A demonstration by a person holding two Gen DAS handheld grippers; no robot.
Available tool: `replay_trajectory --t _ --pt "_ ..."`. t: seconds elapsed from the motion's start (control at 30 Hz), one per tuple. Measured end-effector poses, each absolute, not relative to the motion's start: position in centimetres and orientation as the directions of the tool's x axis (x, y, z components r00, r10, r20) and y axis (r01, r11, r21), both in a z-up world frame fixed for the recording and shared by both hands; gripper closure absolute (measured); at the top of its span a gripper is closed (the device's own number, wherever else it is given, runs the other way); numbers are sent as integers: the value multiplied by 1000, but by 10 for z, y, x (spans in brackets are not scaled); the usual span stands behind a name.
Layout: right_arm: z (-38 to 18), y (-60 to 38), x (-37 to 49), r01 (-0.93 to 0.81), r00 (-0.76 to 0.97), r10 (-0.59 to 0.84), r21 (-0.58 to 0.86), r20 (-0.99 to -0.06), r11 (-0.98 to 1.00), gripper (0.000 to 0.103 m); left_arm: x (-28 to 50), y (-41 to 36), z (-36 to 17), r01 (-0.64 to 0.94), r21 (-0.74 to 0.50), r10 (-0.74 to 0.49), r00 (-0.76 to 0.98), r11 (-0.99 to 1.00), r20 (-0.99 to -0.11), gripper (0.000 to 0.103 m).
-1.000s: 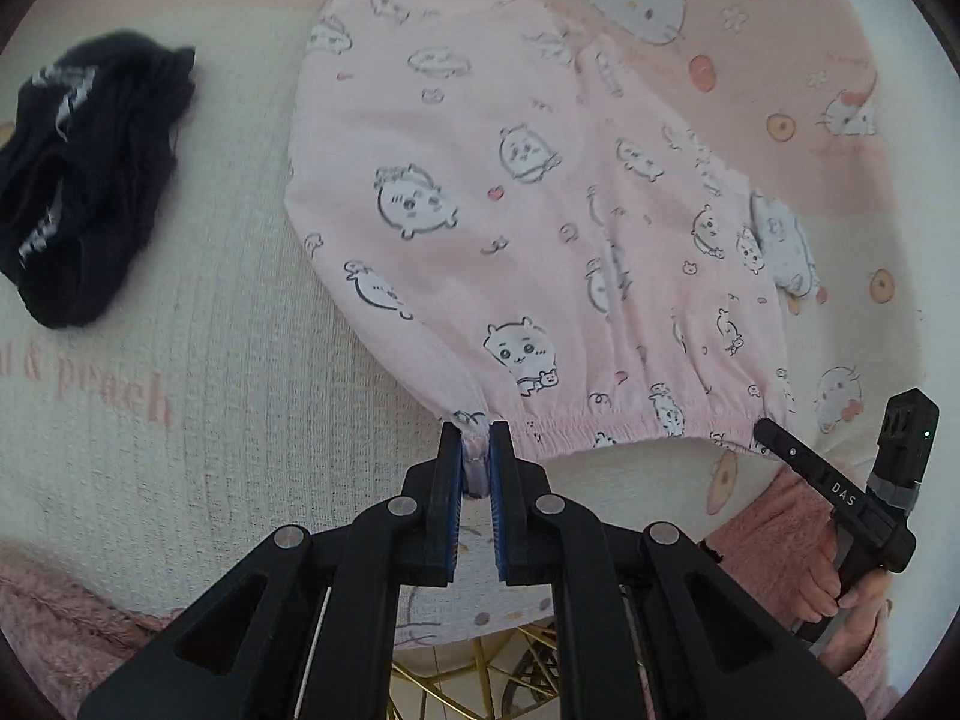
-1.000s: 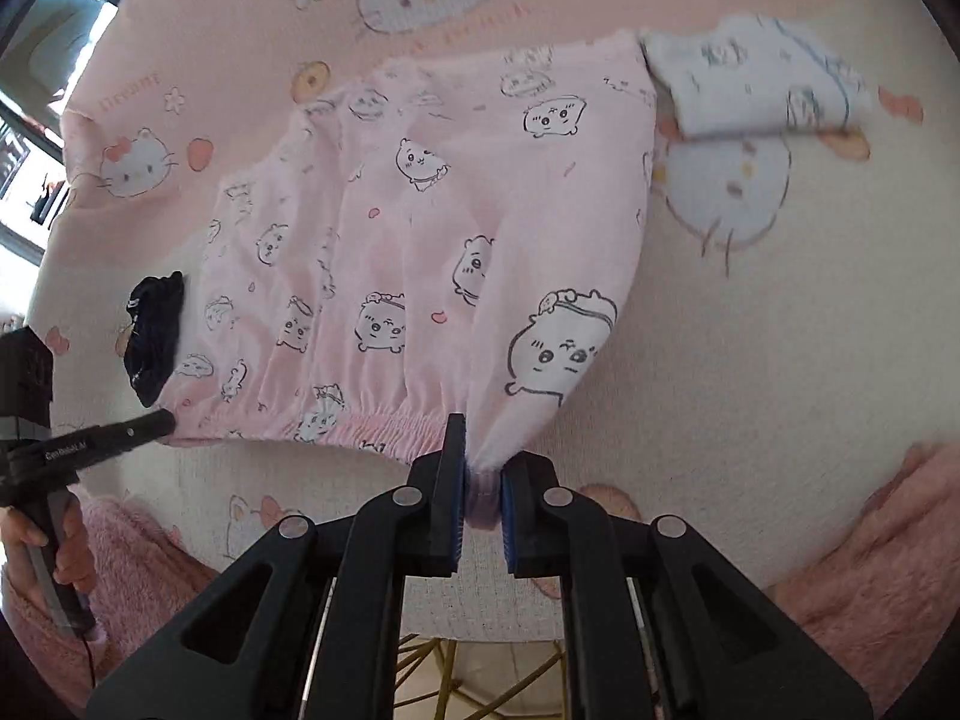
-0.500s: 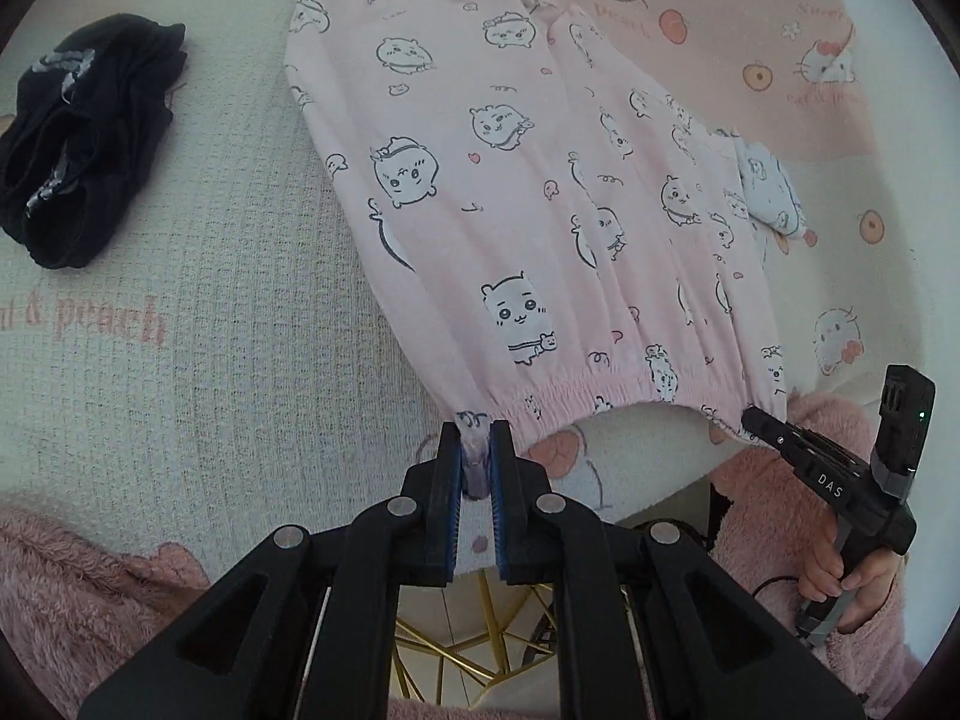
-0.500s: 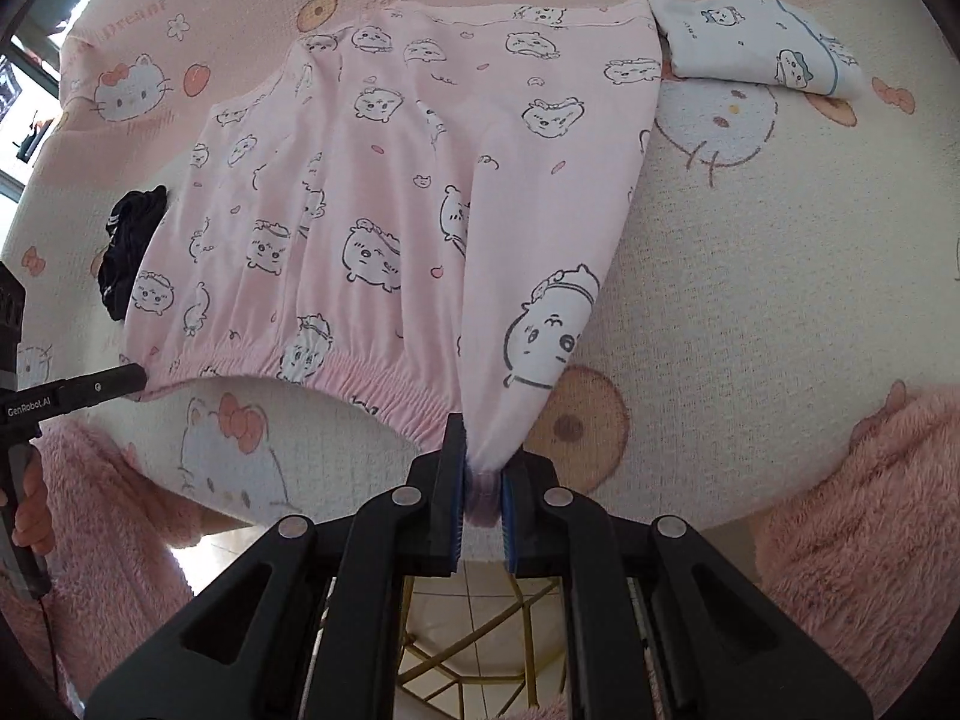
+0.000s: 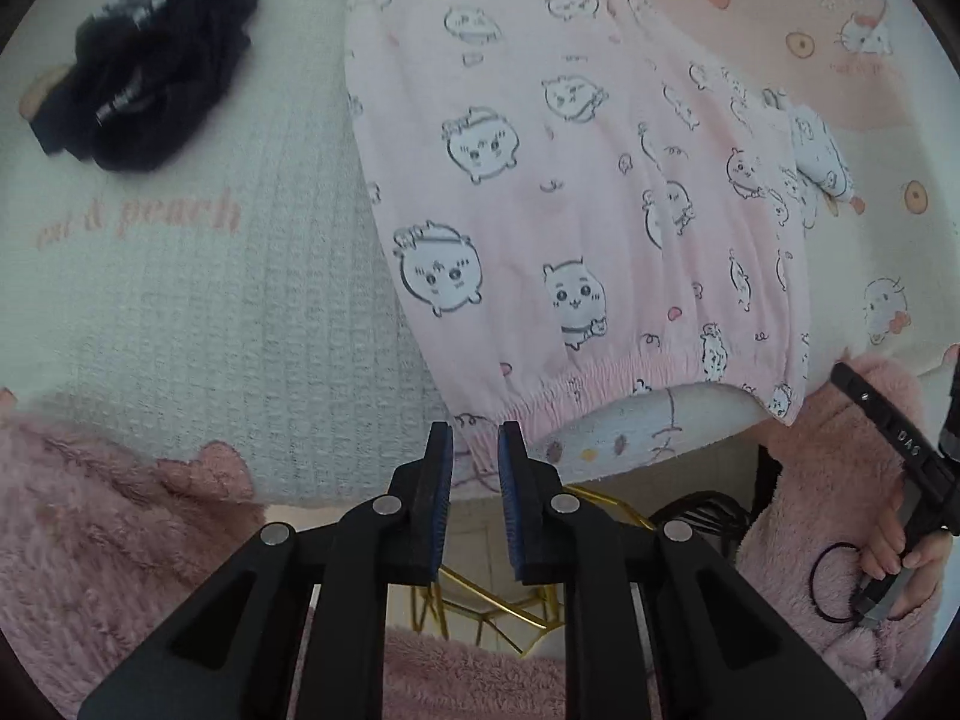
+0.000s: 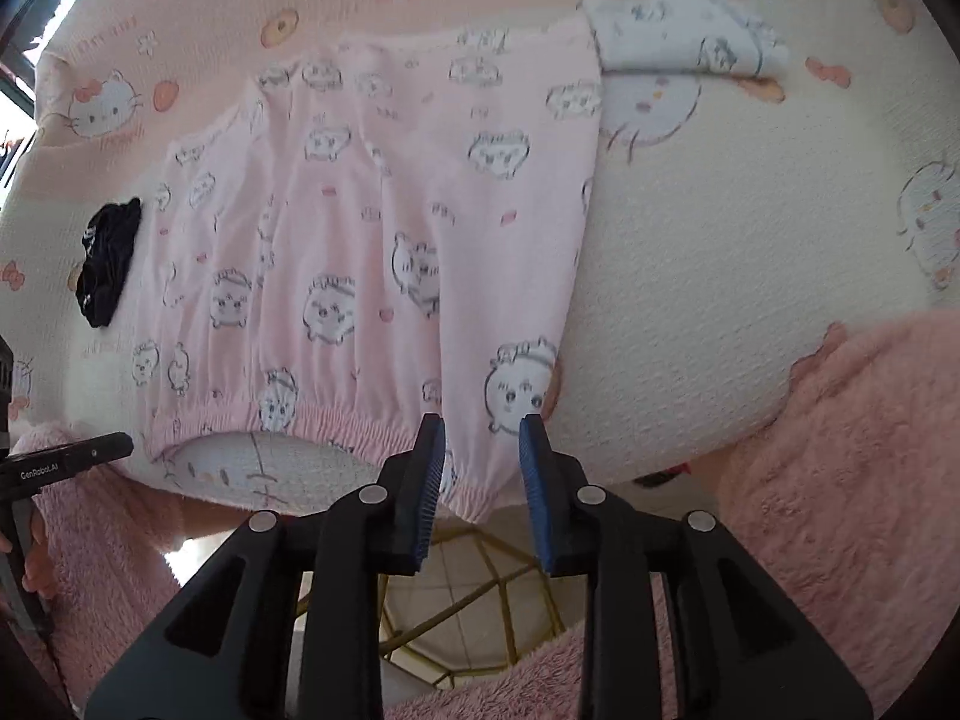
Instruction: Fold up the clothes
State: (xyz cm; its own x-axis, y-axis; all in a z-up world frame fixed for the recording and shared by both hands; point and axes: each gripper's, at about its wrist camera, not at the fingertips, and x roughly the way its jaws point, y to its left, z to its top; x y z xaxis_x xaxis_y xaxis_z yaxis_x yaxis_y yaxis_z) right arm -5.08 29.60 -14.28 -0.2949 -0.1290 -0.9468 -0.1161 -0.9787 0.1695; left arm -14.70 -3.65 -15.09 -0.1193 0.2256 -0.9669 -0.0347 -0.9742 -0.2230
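**Release of a pink garment at the near edge of the bed**

Bed cover (image 5: pixel 198 324): cream and pink, cat print, spread over the whole surface; near edge at the bottom of both views, with floor and a gold frame visible below it.

Pink garment (image 5: pixel 576 192): printed with small cartoon animals, laid flat across the middle of the cover; gathered elastic band along the near edge, its corners hanging slightly past that edge.

Black garment (image 5: pixel 144 66): bunched, toward the far left corner, well apart from the pink one.

Pale blue folded piece (image 6: pixel 678 36): beside the far right corner of the pink garment, touching or nearly so.

Left gripper (image 5: pixel 474 450): jaws opening over the left corner of the elastic band; cloth between them, pads no longer pressing.

Right gripper (image 6: pixel 483 444): jaws opening wider, right corner of the band below and between them, not clamped; pink fleece sleeves to either side.

Risks, as judged: band corners overhanging the edge, so a slide off the bed once let go; cloth snagging on a ribbed pad during withdrawal, pulling the flat layout askew; soft fabric wrinkling and spoiling the next fold line.
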Motion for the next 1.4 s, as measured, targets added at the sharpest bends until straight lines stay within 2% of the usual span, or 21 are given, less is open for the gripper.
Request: replay_trajectory --t 0.1,0.17,0.27,0.33,0.43,0.5,0.63,0.77,0.9,1.13,1.27,1.4 --pt "-124 290 -55 -38 -375 -128 153 -918 -987 75 -164 -18 -151 -102 -242 254 -137 -965 -957 86" --pt "-139 266 -67 54 -314 -160 150 -936 -987 75 -177 -5 -159 -136 -265 281 -120 -955 -952 86" --pt "-176 239 -78 138 -196 -126 100 -973 -985 76 -190 -5 -187 -112 -218 219 -3 -970 -976 86" --pt "-198 251 -81 96 -119 -41 29 -992 -995 76 -192 -15 -191 -100 -197 198 7 -975 -980 86" --pt "-195 283 -82 -16 -106 -147 150 -983 -989 76 -206 -38 -176 -62 -250 253 -44 -966 -966 86" --pt "-179 290 -95 -8 -145 -162 165 -976 -986 76 -229 -53 -163 -30 -258 260 -114 -966 -959 85" --pt "-143 274 -153 81 -264 -134 117 -955 -990 74 -287 -81 -146 50 -210 192 -244 -976 -951 78" --pt "-129 249 -225 141 -338 -88 42 -937 -989 73 -340 -106 -147 122 -239 189 -323 -963 -927 73" --pt "-134 214 -287 197 -359 -110 40 -927 -980 73 -379 -123 -163 160 -228 160 -353 -960 -922 73" --pt "-177 178 -378 242 -352 -93 5 -931 -970 73 -414 -116 -193 61 -246 212 -333 -967 -919 73" --pt "-197 171 -389 304 -308 -167 69 -937 -950 73 -428 -115 -199 36 -262 236 -328 -964 -915 73" --pt "-211 184 -386 305 -283 -109 18 -953 -952 73 -438 -114 -198 18 -252 234 -314 -968 -920 73"
